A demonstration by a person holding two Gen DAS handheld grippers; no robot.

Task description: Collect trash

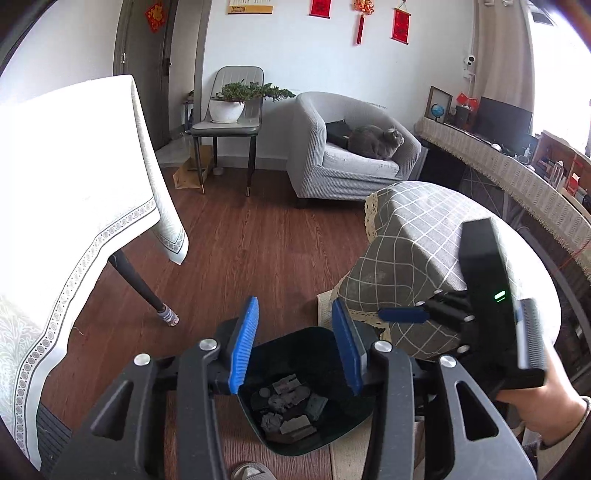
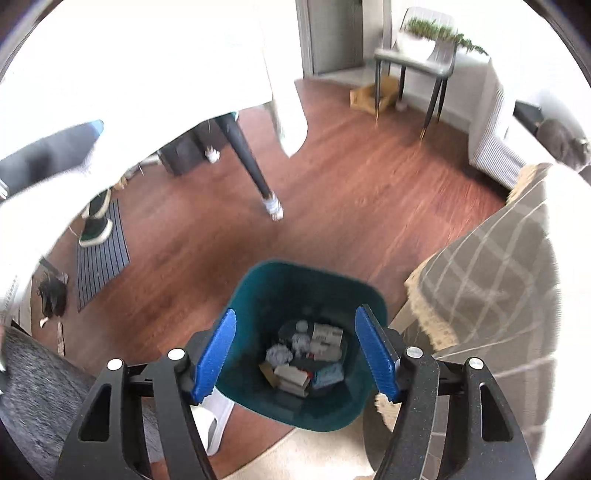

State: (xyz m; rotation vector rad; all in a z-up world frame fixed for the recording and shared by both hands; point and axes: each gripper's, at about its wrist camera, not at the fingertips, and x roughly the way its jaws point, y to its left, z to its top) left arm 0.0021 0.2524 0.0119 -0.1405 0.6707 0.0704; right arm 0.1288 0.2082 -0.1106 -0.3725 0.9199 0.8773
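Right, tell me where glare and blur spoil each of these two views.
Left wrist view: the white tablecloth is blown out by glare, the window side at right too; the bin and cat stay sharp. Right wrist view: smeared overall, the floor streaked, the cloth top left washed white, the bin fairly clear.

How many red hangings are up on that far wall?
4: two scrolls flanking a tasselled knot, and one square on the door. More may hang out of frame.
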